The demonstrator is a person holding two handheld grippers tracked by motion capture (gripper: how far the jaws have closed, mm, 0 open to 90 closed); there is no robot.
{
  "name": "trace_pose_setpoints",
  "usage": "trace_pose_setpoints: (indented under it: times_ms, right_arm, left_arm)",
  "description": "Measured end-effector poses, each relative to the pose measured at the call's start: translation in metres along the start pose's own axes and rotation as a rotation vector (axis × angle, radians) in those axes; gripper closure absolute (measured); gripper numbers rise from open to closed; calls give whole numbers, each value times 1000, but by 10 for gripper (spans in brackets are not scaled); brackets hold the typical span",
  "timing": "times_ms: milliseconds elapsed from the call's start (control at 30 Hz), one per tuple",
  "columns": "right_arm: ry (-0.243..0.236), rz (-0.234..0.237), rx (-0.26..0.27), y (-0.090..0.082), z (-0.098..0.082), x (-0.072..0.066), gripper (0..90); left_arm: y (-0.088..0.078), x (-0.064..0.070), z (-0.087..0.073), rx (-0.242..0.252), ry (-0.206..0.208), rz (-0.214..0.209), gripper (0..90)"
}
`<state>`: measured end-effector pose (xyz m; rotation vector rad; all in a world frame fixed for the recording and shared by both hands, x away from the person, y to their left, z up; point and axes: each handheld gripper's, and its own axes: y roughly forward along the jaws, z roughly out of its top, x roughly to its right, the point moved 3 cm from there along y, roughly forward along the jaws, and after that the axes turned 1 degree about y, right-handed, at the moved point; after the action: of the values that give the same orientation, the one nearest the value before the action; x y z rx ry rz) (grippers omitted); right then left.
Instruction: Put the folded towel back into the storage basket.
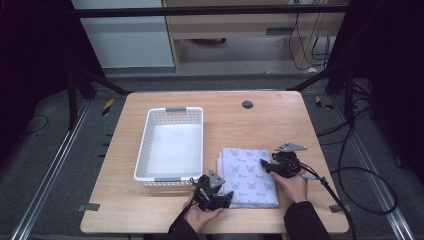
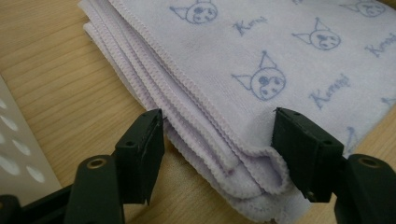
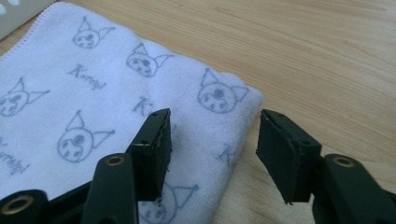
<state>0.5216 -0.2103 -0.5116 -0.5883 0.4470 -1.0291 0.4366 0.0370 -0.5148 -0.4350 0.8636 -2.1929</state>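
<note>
Closest to the bench's near edge is the left gripper (image 1: 220, 196), held in the person's left hand (image 1: 199, 216), sitting right at the near left corner of the folded towel (image 1: 248, 176). In the left gripper view its jaws are spread wide with that stacked corner sitting between them, one jaw beside the layered edge and the other right at the towel's top surface, so it's parted and not clamped on anything. The towel (image 2: 280, 70) is pale lilac terry, folded into several layers with stitched hems showing along the side, printed with little blue cat-eared faces and cursive lettering. Just one towel, lying flat on the near right part of the bench (image 1: 270, 120), close beside the basket's right side. A bit farther back the right gripper (image 1: 265, 165) is in the right hand (image 1: 292, 185), over the towel's right edge. In the right gripper view the jaws gape open too: one hovers over the cloth (image 3: 93, 107), the other out past the edge over bare wood, gripping nothing. Two grippers total. Left of the towel is one white perforated plastic basket (image 1: 145, 150) with grey handles, nothing in it. At the far edge there's one small dark round grommet (image 1: 247, 104).
</note>
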Motion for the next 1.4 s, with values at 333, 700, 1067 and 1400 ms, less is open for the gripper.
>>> trace_pose_setpoints:
  times_ms: [333, 700, 1067, 1400]
  right_arm:
    - [47, 24, -16, 3, -3, 1, 483]
    - [91, 57, -33, 7, -4, 1, 553]
    - [114, 88, -36, 6, -3, 0, 691]
    - [121, 93, -16, 4, -2, -2, 767]
  left_arm:
    - [3, 0, -1, -7, -2, -7, 321]
    - [4, 0, -3, -7, -15, -38, 365]
    - [3, 2, -3, -7, -19, -79, 508]
    - [1, 4, -4, 13, -35, -112, 675]
